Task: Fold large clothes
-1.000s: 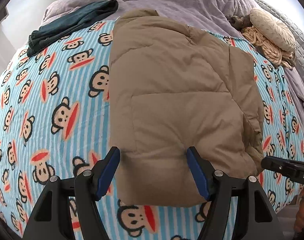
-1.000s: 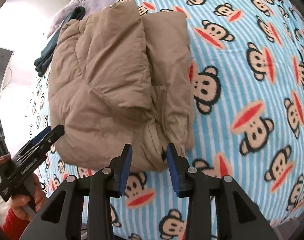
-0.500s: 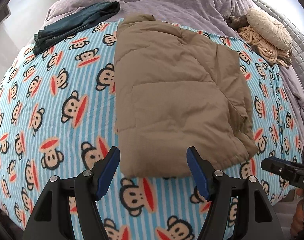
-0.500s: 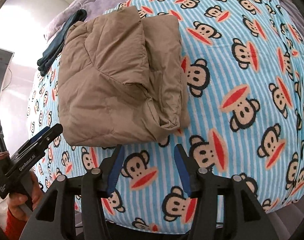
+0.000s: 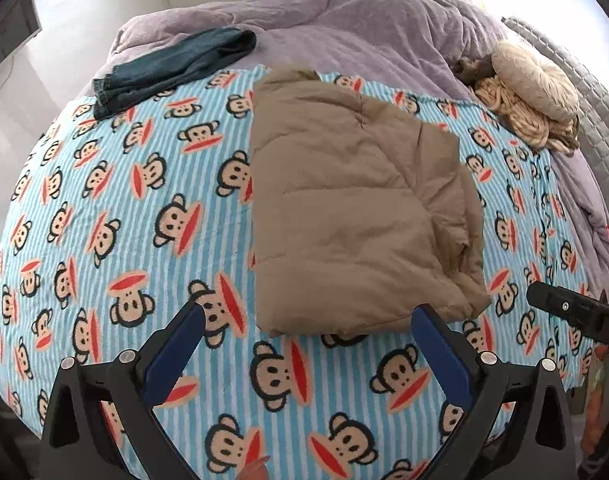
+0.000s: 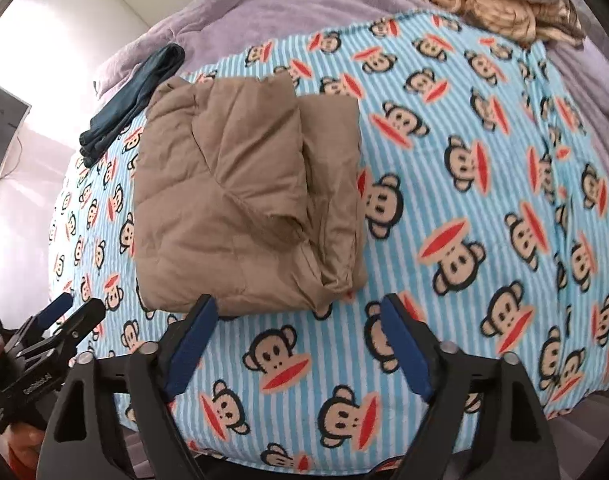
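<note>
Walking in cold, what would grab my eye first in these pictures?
The loud blue-striped monkey blanket covering the bed, and the puffy tan jacket lying folded in its middle. Nearest the cameras, the left gripper and right gripper hang above the jacket's near edge, jaws opening with nothing between them. Folded dark jeans lie at the far left edge.

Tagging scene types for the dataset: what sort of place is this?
Most likely a home bedroom. A bed covered by a monkey-print blanket, a rumpled purple duvet behind it, and a round cushion near the quilted headboard. A folded tan puffer jacket lies on the blanket.
</note>
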Available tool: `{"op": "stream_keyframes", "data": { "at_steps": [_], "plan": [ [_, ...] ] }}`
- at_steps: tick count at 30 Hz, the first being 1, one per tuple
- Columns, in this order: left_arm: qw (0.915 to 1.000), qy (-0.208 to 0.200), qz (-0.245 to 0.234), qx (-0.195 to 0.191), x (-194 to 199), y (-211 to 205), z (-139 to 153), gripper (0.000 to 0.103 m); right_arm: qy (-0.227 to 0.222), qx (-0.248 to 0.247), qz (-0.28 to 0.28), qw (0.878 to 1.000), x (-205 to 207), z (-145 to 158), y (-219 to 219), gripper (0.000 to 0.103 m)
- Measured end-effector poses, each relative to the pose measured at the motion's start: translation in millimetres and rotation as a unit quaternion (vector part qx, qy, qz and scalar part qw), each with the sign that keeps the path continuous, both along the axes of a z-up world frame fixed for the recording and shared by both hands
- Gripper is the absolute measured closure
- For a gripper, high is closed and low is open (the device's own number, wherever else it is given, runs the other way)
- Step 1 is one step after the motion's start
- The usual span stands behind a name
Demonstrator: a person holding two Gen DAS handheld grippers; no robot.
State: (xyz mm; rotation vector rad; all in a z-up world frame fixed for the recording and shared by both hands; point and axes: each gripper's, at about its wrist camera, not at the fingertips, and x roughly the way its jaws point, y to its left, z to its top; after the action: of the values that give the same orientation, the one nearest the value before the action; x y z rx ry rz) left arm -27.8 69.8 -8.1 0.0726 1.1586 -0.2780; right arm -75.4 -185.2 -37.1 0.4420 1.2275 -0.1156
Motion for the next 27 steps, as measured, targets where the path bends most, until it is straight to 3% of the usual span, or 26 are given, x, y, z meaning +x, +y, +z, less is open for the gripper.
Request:
{"op": "stream_keyframes", "data": {
  "at_steps": [3,5,13,20,27],
  "plan": [
    [0.9999,-0.014,0.006,0.006,0.0,-0.5,14.2,0.000,-0.020,-0.036,0.004,0.999,1.7,14.7,6.0,0.008],
    [0.9994,-0.031,0.009,0.013,-1.4,-2.1,25.1,0.000,-0.035,-0.056,0.004,0.998,2.8,24.6,10.0,0.000],
    [0.9946,-0.092,0.040,0.027,-5.8,-1.6,70.9,0.000,-0.064,-0.090,0.008,0.994,8.4,65.2,22.5,0.000],
    [0.9927,-0.099,0.056,0.040,-3.6,0.6,90.4,0.000,-0.095,-0.094,-0.008,0.991,6.5,91.8,24.2,0.000],
    [0.9918,-0.104,0.055,0.050,-6.2,-0.5,95.8,0.000,-0.095,-0.110,0.000,0.989,11.7,96.3,28.5,0.000]
  ]
}}
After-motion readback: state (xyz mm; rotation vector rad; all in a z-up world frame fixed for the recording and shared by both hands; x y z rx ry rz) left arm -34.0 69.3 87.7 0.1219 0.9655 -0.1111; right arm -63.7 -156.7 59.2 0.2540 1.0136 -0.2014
